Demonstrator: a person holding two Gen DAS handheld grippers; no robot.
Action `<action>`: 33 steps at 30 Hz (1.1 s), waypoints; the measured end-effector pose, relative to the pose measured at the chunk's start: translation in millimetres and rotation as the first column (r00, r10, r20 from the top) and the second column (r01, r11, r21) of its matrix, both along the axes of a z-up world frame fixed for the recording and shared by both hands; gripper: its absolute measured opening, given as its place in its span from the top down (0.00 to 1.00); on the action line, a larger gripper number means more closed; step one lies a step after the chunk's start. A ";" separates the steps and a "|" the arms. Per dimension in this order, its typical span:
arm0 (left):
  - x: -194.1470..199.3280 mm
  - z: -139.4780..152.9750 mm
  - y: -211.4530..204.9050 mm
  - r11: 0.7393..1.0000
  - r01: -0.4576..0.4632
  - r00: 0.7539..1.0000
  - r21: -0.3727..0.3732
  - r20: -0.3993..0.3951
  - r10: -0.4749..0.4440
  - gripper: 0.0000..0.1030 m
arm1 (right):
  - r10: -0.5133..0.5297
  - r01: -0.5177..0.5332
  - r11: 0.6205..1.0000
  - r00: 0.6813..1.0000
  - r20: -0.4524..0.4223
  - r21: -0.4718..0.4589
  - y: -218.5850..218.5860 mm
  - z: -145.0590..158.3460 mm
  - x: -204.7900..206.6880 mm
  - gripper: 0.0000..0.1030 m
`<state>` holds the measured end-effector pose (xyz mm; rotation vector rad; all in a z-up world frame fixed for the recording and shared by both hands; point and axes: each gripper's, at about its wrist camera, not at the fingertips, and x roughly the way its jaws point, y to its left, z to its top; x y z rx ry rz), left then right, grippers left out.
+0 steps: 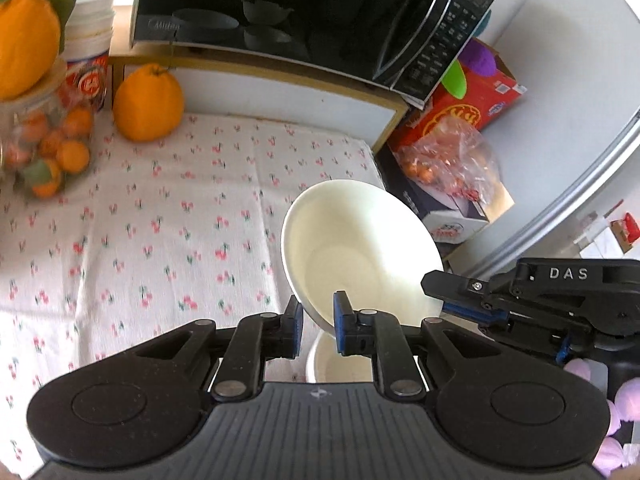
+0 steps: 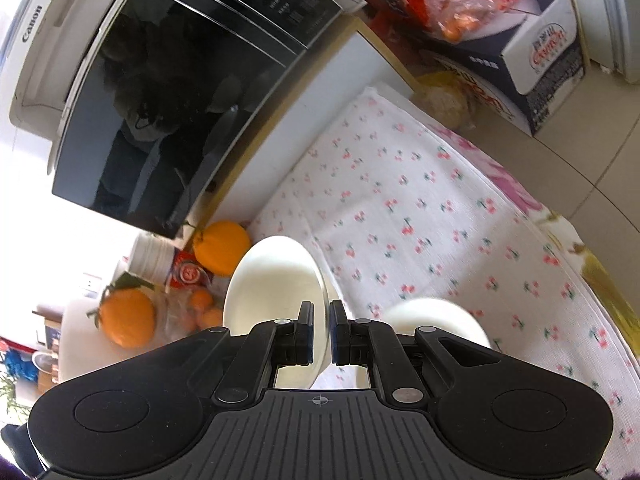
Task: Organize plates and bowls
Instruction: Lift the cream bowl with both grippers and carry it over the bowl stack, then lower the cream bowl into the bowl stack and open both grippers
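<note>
A white bowl [image 1: 360,248] hangs tilted above the cherry-print cloth [image 1: 160,220], its inside facing the left wrist camera. My left gripper [image 1: 319,326] is shut on its lower left rim. My right gripper [image 1: 434,294] comes in from the right, and its fingers meet the bowl's right rim. In the right wrist view the right gripper [image 2: 321,320] is shut on the thin rim of a white bowl [image 2: 276,280], seemingly the same one. A second white bowl [image 1: 340,360] [image 2: 432,316] sits on the cloth below, partly hidden by the grippers.
A black microwave [image 1: 280,12] [image 2: 180,100] stands on a low shelf at the back. A large orange [image 1: 148,104], a jar of small oranges [image 1: 40,148] and stacked white tubs [image 1: 88,20] are at the left. Boxes with a plastic bag [image 1: 452,152] are past the cloth's right edge.
</note>
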<state>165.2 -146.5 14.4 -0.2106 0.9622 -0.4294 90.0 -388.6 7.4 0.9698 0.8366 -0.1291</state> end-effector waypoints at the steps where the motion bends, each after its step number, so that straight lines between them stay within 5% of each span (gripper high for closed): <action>1: -3.5 -2.1 1.6 1.000 -0.001 1.000 -0.008 -0.004 0.001 0.86 | 0.000 0.000 1.000 1.000 -0.002 0.002 0.8 -1.3 -3.1 0.91; 8: -22.4 -16.1 11.3 0.999 -0.005 0.999 -0.047 -0.033 0.003 0.85 | 0.010 -0.011 1.000 1.000 -0.026 -0.024 11.9 -5.8 -21.0 0.91; 33: -46.2 -36.8 -17.0 0.994 0.082 0.997 0.074 -0.016 -0.081 0.80 | -0.035 0.020 0.995 0.989 -0.144 -0.100 9.3 -24.5 -46.0 0.90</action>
